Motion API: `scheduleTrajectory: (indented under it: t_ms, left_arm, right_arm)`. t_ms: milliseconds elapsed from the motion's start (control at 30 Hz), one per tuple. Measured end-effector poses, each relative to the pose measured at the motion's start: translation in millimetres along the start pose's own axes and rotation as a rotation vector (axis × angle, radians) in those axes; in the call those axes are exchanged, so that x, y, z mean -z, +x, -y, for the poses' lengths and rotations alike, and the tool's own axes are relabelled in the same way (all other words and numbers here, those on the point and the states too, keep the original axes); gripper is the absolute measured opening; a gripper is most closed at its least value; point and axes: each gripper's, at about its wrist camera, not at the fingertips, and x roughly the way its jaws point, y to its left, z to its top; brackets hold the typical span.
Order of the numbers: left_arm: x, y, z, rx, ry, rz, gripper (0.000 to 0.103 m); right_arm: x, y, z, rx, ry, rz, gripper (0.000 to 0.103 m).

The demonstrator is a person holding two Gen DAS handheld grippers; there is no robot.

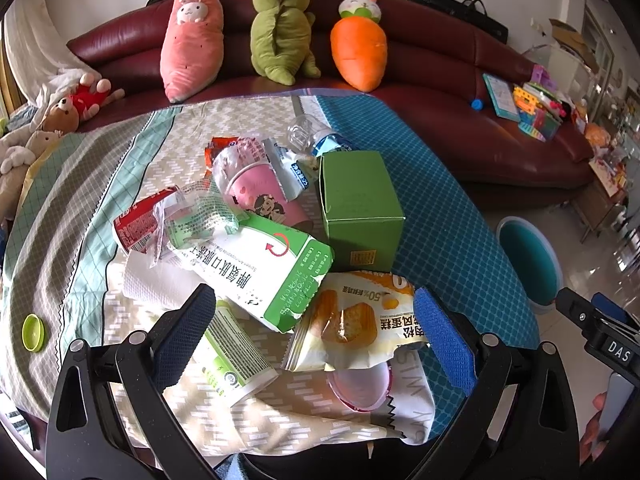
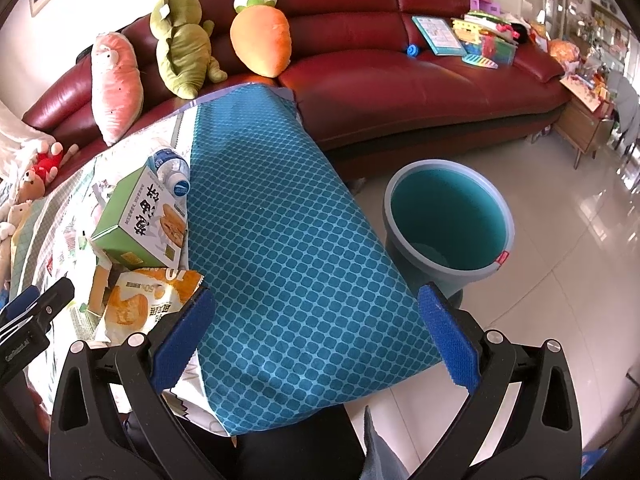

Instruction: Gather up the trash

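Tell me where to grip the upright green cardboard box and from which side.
Grip the green cardboard box across its two narrow side walls near the top, coming from above. It stands upright and clear above the wrappers, with flat parallel faces; the crushed plastic bottle lies close behind.

The pink-rimmed round plastic lid [image 1: 362, 386] lies half under the yellow cake snack wrapper [image 1: 360, 320], so its far part is hidden. The white paper roll [image 1: 154, 286] is covered at one end by the green-and-white medicine carton [image 1: 264, 268]. In the right wrist view, the clear plastic water bottle [image 2: 172, 170] disappears behind the green cardboard biscuit box [image 2: 138, 224], and the picture's left edge cuts off the trash pile. Small print on the white cylindrical tub [image 1: 236, 356] is too fine to read.
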Motion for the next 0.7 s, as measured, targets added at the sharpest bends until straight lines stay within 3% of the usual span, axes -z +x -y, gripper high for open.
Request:
scheduleTrajectory:
  t_ms: [700]
  left_arm:
    - [7,14,-8,0.001,-0.012,-0.017,0.099]
  right_arm:
    - [6,18,-11,0.003,-0.027,-0.045,0.097]
